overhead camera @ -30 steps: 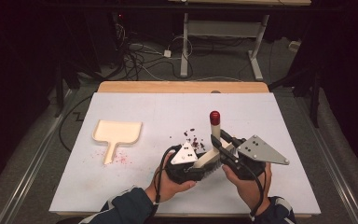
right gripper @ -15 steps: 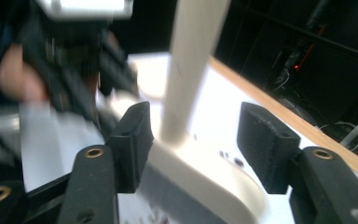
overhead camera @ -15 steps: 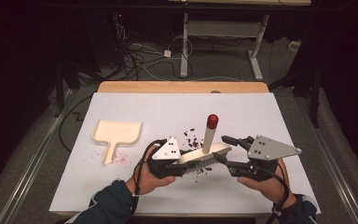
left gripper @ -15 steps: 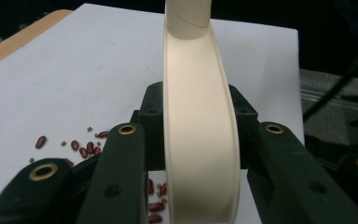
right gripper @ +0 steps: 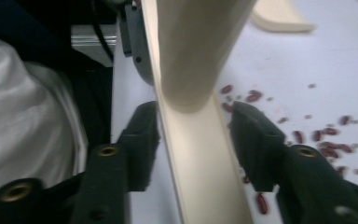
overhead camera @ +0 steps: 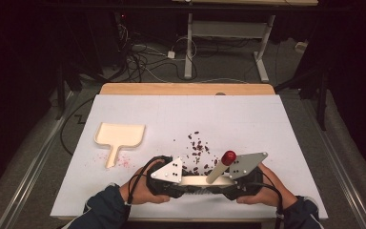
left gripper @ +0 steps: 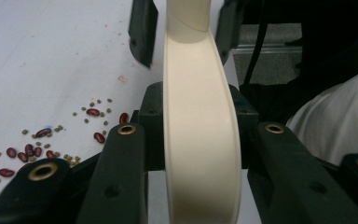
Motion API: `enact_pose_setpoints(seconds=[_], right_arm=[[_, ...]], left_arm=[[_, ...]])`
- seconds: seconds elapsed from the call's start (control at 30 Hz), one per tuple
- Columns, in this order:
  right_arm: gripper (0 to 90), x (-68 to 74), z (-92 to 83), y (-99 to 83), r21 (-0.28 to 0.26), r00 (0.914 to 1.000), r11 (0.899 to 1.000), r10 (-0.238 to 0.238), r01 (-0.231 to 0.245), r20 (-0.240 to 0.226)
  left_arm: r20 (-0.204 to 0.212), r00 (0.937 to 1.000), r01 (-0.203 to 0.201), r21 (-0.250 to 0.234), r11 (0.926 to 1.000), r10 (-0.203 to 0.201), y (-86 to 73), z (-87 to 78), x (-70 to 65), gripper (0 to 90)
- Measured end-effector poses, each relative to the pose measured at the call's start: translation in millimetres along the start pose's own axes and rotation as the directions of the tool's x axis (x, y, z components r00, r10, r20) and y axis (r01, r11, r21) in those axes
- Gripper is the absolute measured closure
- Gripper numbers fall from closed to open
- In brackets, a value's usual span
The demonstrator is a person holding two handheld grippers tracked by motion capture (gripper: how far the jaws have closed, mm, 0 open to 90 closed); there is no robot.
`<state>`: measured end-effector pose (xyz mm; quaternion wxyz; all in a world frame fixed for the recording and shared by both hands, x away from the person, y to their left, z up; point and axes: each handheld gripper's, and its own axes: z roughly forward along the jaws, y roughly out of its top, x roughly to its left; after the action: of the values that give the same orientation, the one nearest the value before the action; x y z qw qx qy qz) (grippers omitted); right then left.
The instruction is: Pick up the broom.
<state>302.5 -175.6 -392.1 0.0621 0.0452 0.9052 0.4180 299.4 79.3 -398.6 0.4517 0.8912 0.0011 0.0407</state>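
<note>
A cream brush (overhead camera: 202,180) with a long handle ending in a red tip (overhead camera: 228,156) lies crosswise near the table's front edge. My left gripper (overhead camera: 183,187) is shut on its left end and my right gripper (overhead camera: 226,188) on its right end. In the left gripper view the brush's cream back (left gripper: 200,121) runs up between the jaws. The right gripper view has the same back (right gripper: 200,154) between its jaws, with the handle (right gripper: 196,51) rising above. Dark red beans (overhead camera: 198,148) and small green ones (left gripper: 93,105) lie scattered just beyond the brush.
A cream dustpan (overhead camera: 120,135) rests on the white table (overhead camera: 267,124) at the left, with pink specks by its handle. A wooden strip (overhead camera: 186,88) lines the far edge. Cables and desk legs are on the floor behind.
Both hands have drawn the brush toward the front edge and laid it lower and more level. The handle has tilted over to the right.
</note>
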Motion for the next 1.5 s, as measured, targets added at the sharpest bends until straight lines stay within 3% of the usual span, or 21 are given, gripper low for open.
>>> enact_pose_setpoints(seconds=[0.13, 0.2, 0.3, 0.37, 0.4, 0.47, 0.6, 0.7, 0.77, 0.8, 0.83, 0.87, 0.97, 1.0, 1.03, 1.07, 1.1, 1.17, 1.2, 1.3, 1.5], right_arm=[[67.3, 1.8, 5.0, -0.3, 0.016, 0.9994, 1.0, -0.016, 0.016, -0.029], [67.8, 3.3, 4.3, 1.2, 0.02, 0.9998, 1.0, -0.021, 0.021, -0.008], [67.9, 2.5, 3.5, 1.9, 0.017, 0.9996, 0.999, -0.028, 0.028, 0.01], [67.9, 0.8, 0.7, -0.5, 0.033, 0.9988, 0.999, -0.02, 0.018, 0.044], [67.9, 0.8, 0.7, -0.5, 0.033, 0.9988, 0.999, -0.02, 0.018, 0.044], [67.9, -1.6, -1.9, -1.8, 0.024, 0.9976, 1.0, 0.0, -0.002, 0.07], [67.9, -7.2, -11.2, -3.2, 0.005, 0.9888, 0.999, 0.051, -0.052, 0.14], [67.8, -12.1, -22.0, -4.9, -0.014, 0.9762, 0.997, 0.074, -0.073, 0.204], [67.8, -14.8, -28.4, -5.7, -0.042, 0.9634, 0.994, 0.11, -0.102, 0.244], [67.8, -18.1, -33.8, -6.7, -0.053, 0.9521, 0.992, 0.128, -0.118, 0.278], [67.8, -18.1, -33.8, -6.7, -0.053, 0.9521, 0.992, 0.128, -0.118, 0.278], [67.8, -21.5, -37.6, -7.9, -0.058, 0.9318, 0.988, 0.152, -0.141, 0.33], [67.8, -25.2, -41.0, -10.2, -0.07, 0.921, 0.984, 0.178, -0.163, 0.347], [67.8, -28.5, -43.3, -12.1, -0.076, 0.9092, 0.981, 0.193, -0.177, 0.369], [67.8, -28.5, -43.3, -12.1, -0.076, 0.9092, 0.981, 0.193, -0.177, 0.369], [67.8, -32.0, -44.9, -13.3, -0.068, 0.8971, 0.981, 0.194, -0.182, 0.397], [67.8, -32.0, -44.9, -13.3, -0.068, 0.8971, 0.981, 0.194, -0.182, 0.397], [67.9, -37.5, -46.4, -15.4, -0.066, 0.8817, 0.979, 0.204, -0.195, 0.425], [67.9, -37.5, -46.4, -15.4, -0.066, 0.8817, 0.979, 0.204, -0.195, 0.425], [67.9, -43.4, -45.7, -18.8, -0.062, 0.8655, 0.976, 0.214, -0.209, 0.453], [67.9, -52.0, -44.3, -23.2, -0.055, 0.8464, 0.976, 0.212, -0.213, 0.488]], left_arm=[[-0.002, 0.9999, 0.012, -0.011, 0.9999, -0.012, -2.1, -2.3, 2.8, 59.8], [-0.014, 0.9997, 0.02, -0.02, 0.9996, -0.02, -2.2, -3.5, 3.7, 57.5], [-0.08, 0.9964, 0.026, -0.032, 0.9992, -0.028, -2.0, -8.3, 3.6, 52.9], [-0.134, 0.9898, 0.043, -0.049, 0.9979, -0.049, -4.1, -15.1, 6.0, 40.7], [-0.158, 0.9849, 0.061, -0.068, 0.9958, -0.071, -6.5, -20.1, 7.8, 40.7], [-0.237, 0.9636, 0.098, -0.117, 0.9883, -0.123, -12.9, -31.3, 10.2, 30.7], [-0.382, 0.9061, 0.132, -0.151, 0.9797, -0.181, -31.9, -52.2, 10.2, 25.2], [-0.466, 0.8598, 0.162, -0.14, 0.9768, -0.21, -51.0, -64.3, 8.7, 23.9], [-0.527, 0.8225, 0.183, -0.111, 0.9769, -0.214, -64.3, -71.4, 7.0, 23.5], [-0.547, 0.8092, 0.193, -0.097, 0.9764, -0.214, -71.2, -75.6, 6.0, 23.9], [-0.552, 0.7993, 0.214, -0.107, 0.9708, -0.238, -78.7, -80.2, 5.4, 23.9], [-0.554, 0.7893, 0.238, -0.122, 0.9635, -0.265, -86.4, -85.3, 4.5, 23.9], [-0.581, 0.7533, 0.288, -0.131, 0.9488, -0.308, -109.0, -96.9, 0.6, 23.5], [-0.587, 0.7409, 0.312, -0.129, 0.9412, -0.326, -116.1, -99.6, -1.2, 22.7], [-0.591, 0.7294, 0.332, -0.134, 0.9336, -0.344, -122.5, -102.2, -2.5, 22.7], [-0.591, 0.7219, 0.351, -0.135, 0.9266, -0.36, -127.8, -104.9, -3.9, 21.5], [-0.597, 0.7131, 0.362, -0.134, 0.9225, -0.367, -131.5, -106.8, -5.3, 21.5], [-0.602, 0.7037, 0.372, -0.141, 0.9176, -0.377, -134.6, -109.3, -7.8, 21.5], [-0.609, 0.7004, 0.366, -0.141, 0.9197, -0.372, -134.2, -109.4, -9.1, 21.5], [-0.622, 0.6999, 0.359, -0.119, 0.9257, -0.352, -133.0, -106.1, -10.4, 21.6], [-0.638, 0.6983, 0.366, -0.071, 0.928, -0.324, -134.2, -102.2, -12.6, 22.4]])
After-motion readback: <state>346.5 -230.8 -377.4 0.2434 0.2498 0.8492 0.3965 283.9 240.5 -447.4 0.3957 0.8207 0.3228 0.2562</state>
